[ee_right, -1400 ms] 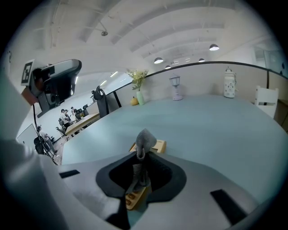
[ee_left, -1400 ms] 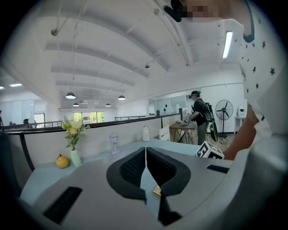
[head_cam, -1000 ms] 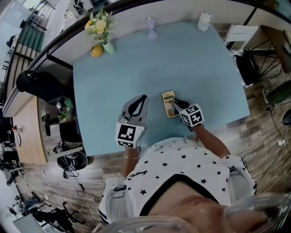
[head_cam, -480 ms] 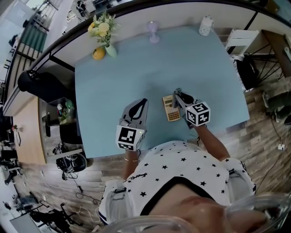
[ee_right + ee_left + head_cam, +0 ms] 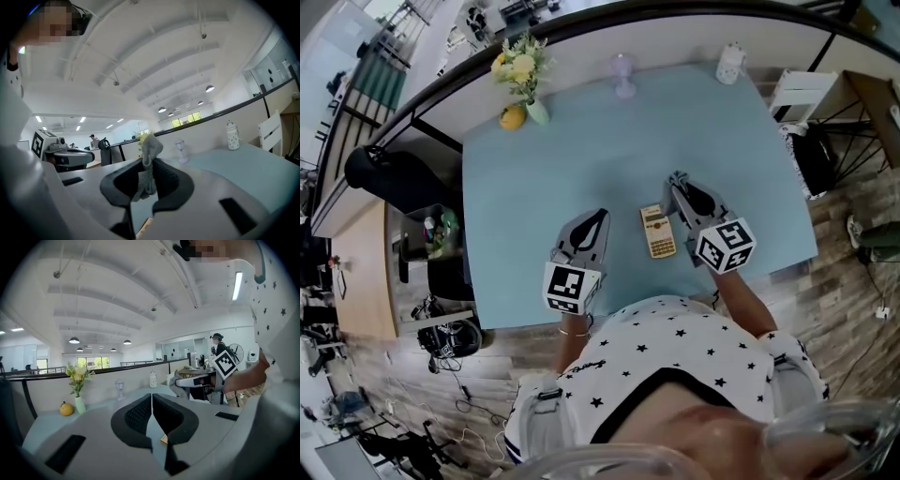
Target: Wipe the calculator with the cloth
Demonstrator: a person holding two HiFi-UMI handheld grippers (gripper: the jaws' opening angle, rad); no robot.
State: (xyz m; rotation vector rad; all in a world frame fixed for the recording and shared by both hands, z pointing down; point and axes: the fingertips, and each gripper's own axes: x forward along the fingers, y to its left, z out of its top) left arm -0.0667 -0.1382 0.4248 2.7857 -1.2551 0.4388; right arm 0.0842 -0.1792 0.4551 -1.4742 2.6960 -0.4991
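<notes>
Closest in, the left gripper (image 5: 597, 217) hovers over the near part of the blue table (image 5: 534, 187), its jaws pressed together with nothing between them. A corner of the calculator (image 5: 657, 231) peeks out under them in the left gripper view. The calculator lies flat on the table between the two grippers, just beside the right one. The right gripper (image 5: 679, 179) sits at the calculator's right side, with its tips reaching past the far end. Its jaws are clamped on the grey cloth (image 5: 150, 146), and a bunched end of it sticks up above them. Over at the far edge stand a vase of flowers (image 5: 523, 75), a yellow fruit (image 5: 513, 116), a purple glass (image 5: 623, 73) and a white jar (image 5: 730, 62).
</notes>
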